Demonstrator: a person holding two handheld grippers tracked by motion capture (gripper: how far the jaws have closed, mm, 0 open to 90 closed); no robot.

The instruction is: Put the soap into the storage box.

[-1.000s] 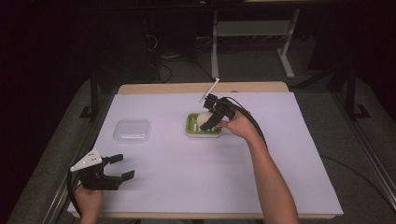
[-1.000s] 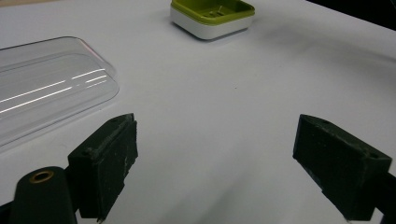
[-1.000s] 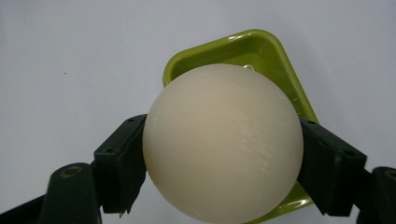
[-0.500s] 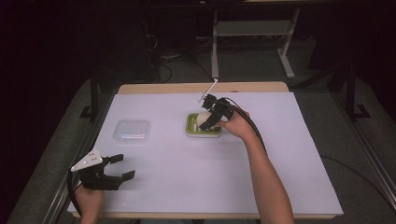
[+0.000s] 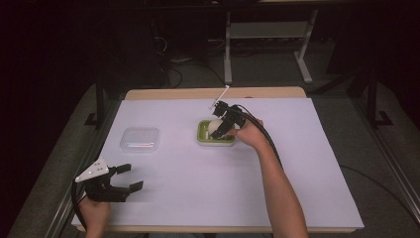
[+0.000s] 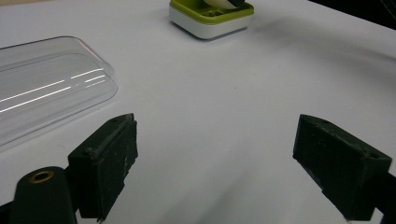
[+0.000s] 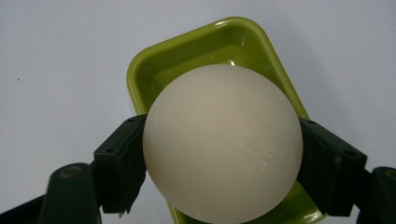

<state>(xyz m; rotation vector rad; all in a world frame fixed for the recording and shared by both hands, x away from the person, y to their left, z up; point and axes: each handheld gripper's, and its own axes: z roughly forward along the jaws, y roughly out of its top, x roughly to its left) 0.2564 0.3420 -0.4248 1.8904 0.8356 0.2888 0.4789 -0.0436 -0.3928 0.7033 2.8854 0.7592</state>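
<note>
A green rectangular tray (image 5: pixel 204 138) sits mid-table on the white sheet; it also appears at the far edge of the left gripper view as a green tray (image 6: pixel 211 17). My right gripper (image 5: pixel 216 127) hovers over it, shut on a cream-white ball (image 7: pixel 222 142) that the two black jaws squeeze from either side. The ball (image 5: pixel 214 127) hangs above the tray (image 7: pixel 154 70) interior. My left gripper (image 5: pixel 127 179) rests near the front left corner, wide open, nothing between its fingers (image 6: pixel 105 161).
A clear plastic lid (image 5: pixel 140 139) lies flat to the left of the tray, close to the left gripper as a clear lid (image 6: pixel 42 86). White paper (image 5: pixel 307 163) covers the table. A white metal stand (image 5: pixel 267 44) is beyond the far edge.
The right gripper with the ball has shifted very slightly over the tray. The left gripper has stayed in place.
</note>
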